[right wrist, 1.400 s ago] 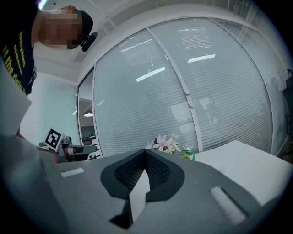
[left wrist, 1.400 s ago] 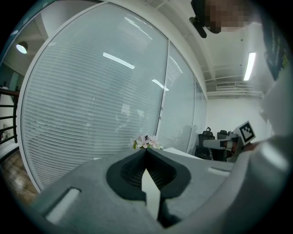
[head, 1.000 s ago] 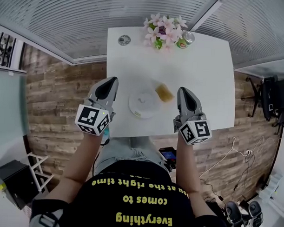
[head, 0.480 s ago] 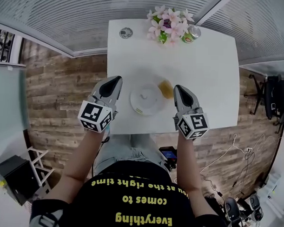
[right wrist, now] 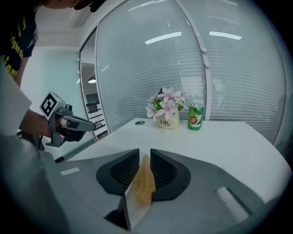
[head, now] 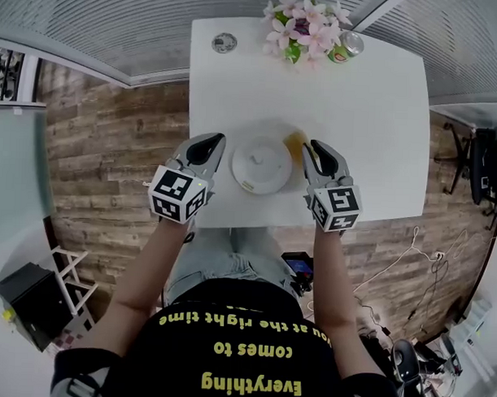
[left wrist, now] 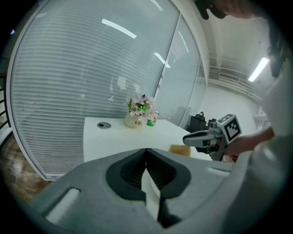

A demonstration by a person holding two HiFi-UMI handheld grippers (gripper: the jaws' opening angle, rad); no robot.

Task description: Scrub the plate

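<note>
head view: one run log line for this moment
left gripper: jaws shut, empty, beside plate | right gripper: jaws just been opening, sponge at the gap, not gripped | plate: on white table

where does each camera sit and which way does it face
Head view: on the person's head, steeply down at white table, round white plate, both forearms, left gripper, right gripper.
Left gripper view: on left gripper, along its shut jaws across the table; right gripper shows.
Right gripper view: on right gripper, along jaws that have just been opening, yellow sponge in their gap; left gripper shows.
Shared: pink flowers in white pot.
</note>
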